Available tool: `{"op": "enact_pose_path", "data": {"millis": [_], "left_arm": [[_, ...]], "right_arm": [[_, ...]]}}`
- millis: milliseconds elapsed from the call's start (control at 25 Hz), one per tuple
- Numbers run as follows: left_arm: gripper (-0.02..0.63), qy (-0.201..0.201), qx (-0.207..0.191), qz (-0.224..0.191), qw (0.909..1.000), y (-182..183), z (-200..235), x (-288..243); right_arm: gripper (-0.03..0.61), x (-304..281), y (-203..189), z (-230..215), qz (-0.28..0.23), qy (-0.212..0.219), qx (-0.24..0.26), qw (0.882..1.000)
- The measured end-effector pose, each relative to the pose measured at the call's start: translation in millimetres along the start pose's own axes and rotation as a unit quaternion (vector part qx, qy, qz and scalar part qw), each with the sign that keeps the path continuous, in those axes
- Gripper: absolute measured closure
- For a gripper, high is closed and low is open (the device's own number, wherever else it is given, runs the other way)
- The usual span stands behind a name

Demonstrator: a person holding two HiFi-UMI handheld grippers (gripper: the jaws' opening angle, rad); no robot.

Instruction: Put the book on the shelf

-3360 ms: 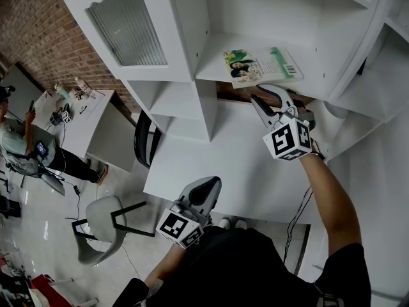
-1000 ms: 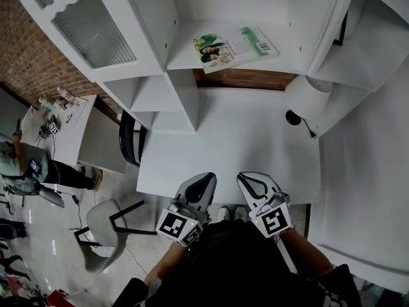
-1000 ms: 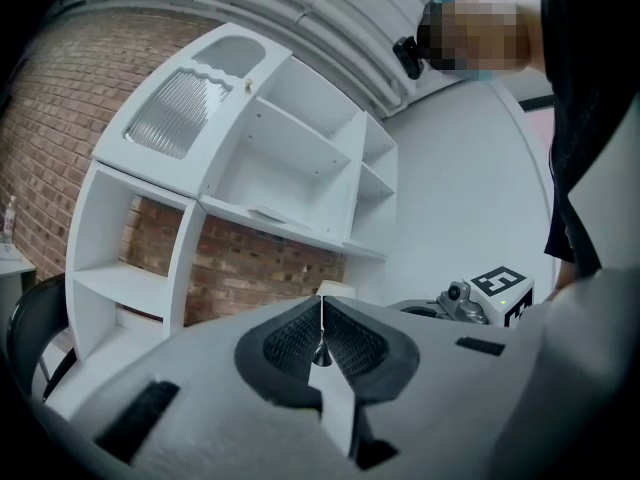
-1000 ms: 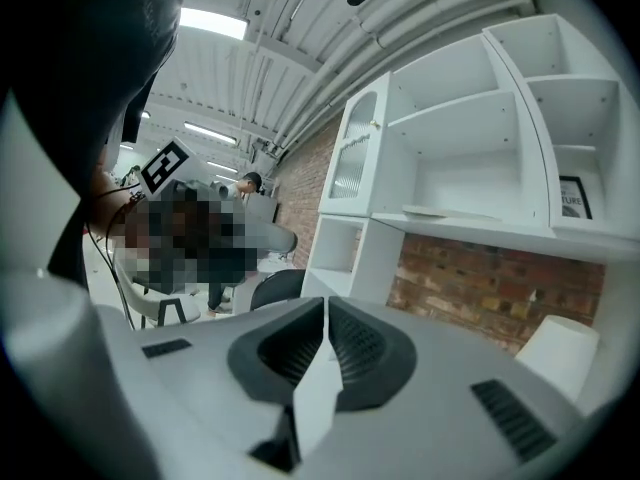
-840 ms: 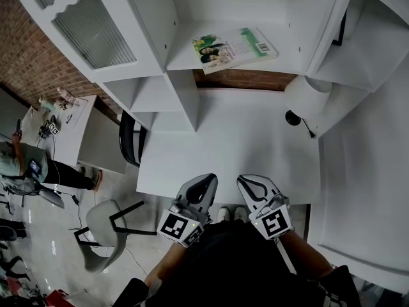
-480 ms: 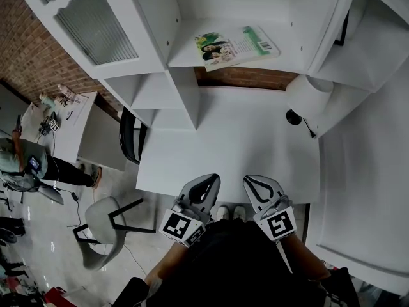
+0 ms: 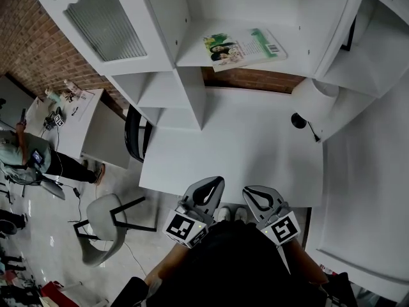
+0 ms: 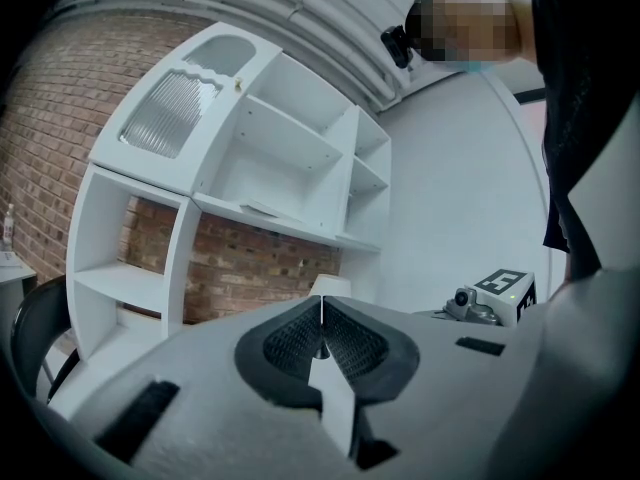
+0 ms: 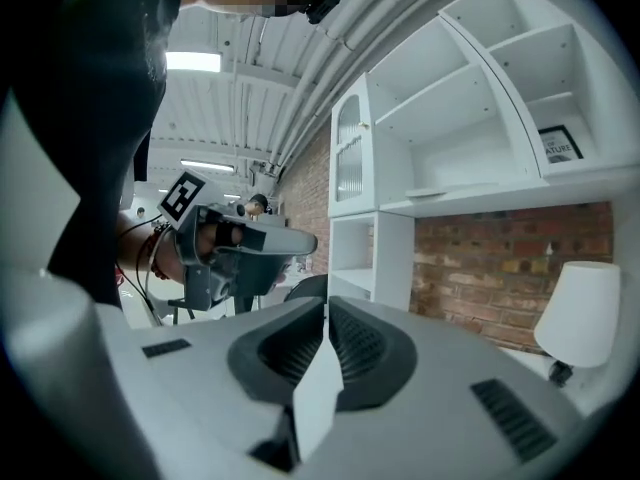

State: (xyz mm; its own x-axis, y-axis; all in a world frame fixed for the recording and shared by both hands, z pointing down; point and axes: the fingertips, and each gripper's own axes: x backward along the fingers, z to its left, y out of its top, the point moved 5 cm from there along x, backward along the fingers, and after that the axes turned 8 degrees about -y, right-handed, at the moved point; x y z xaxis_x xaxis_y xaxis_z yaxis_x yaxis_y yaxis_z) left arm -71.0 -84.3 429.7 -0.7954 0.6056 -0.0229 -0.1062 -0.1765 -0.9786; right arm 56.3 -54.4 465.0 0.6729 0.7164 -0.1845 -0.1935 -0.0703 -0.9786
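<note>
change: right gripper (image 7: 254, 192) back from far white wooden shelf (image 7: 192, 59) to near edge of white desk (image 7: 243, 139), beside left gripper (image 7: 213, 183) | jaws: both together, empty | green-and-white paperback book (image 7: 245, 48): flat on that shelf, far centre | task: likely complete

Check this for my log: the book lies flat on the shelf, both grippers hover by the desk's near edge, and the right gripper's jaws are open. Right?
Wrong on the jaws: the right gripper is shut, nothing between its jaws, as the right gripper view shows. The rest holds.
</note>
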Motion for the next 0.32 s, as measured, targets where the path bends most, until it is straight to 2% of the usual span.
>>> {"op": "enact_pose_path", "data": {"millis": [120, 320], "left_arm": [[0.594, -0.007, -0.018, 0.003, 0.9998, -4.5, 0.4, 1.6], [0.594, -0.013, -0.021, 0.008, 0.9997, -11.6, -2.0, 0.6]], "right_arm": [[0.541, 1.1, -1.4, 2.6, 0.0, 0.008, -0.008, 1.0], [0.541, 4.5, -3.8, 5.4, -0.015, 0.025, -0.055, 0.998]]}}
